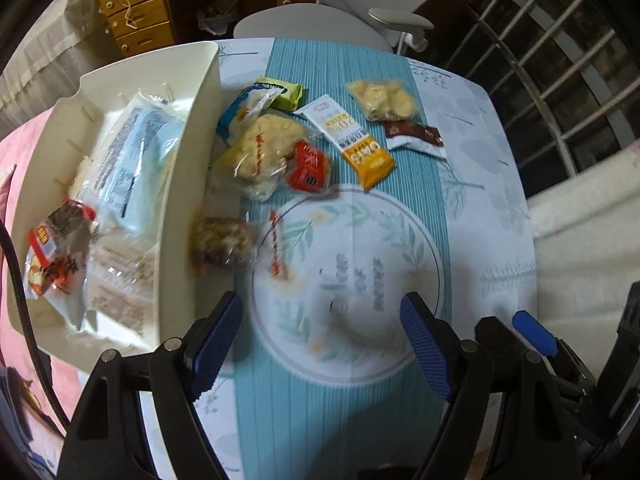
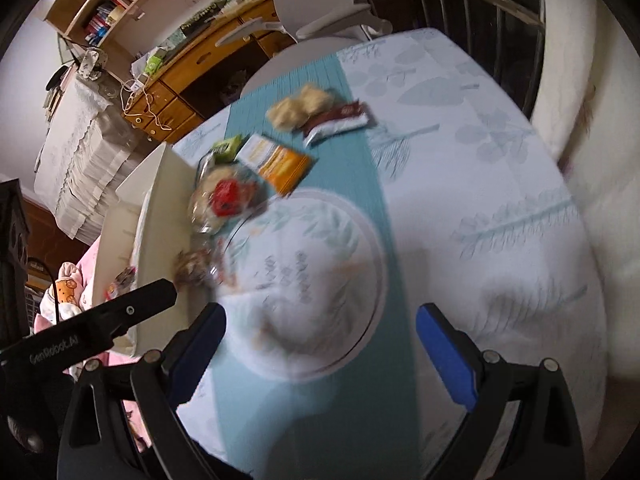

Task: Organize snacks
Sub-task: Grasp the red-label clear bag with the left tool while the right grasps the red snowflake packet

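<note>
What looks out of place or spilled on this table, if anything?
Nothing is spilled or torn. Several snacks lie outside the white bin: a clear bread bag leans against its wall, with a red packet resting on that bag.

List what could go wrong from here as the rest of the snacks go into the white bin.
1. The red packet leans on the clear bread bag; lifting either may drag the other.
2. The nut cluster bag sits against the white bin wall, leaving a finger little room.
3. Both views are blurred, so the open left gripper may misjudge a grasp.
</note>
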A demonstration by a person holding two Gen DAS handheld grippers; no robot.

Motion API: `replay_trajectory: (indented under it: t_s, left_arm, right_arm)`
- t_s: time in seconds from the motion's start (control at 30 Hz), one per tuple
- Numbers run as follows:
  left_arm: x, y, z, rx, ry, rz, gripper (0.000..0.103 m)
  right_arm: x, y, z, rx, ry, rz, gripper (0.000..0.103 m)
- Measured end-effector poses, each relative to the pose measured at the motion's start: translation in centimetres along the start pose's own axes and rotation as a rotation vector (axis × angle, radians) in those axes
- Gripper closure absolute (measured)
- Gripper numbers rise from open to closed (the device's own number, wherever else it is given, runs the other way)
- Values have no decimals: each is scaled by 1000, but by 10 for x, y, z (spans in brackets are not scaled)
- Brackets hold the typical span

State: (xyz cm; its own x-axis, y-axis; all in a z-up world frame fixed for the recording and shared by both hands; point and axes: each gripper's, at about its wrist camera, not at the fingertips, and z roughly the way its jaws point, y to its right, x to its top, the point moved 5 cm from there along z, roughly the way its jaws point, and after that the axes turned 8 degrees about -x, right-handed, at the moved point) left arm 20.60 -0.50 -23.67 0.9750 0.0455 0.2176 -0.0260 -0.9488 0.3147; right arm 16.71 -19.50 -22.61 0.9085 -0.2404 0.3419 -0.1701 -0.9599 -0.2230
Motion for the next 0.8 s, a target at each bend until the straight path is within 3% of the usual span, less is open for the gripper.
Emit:
replay_trajectory:
  t_s: [0.43,0.8]
  left_arm:
    - [58,-1,52,116,40,-32,23]
    - [84,-11,80,142,52,-62,23]
  right_arm:
    - [87,2,44,-17,174,-112,6]
    - [136,-4,84,-65,284,-174,6]
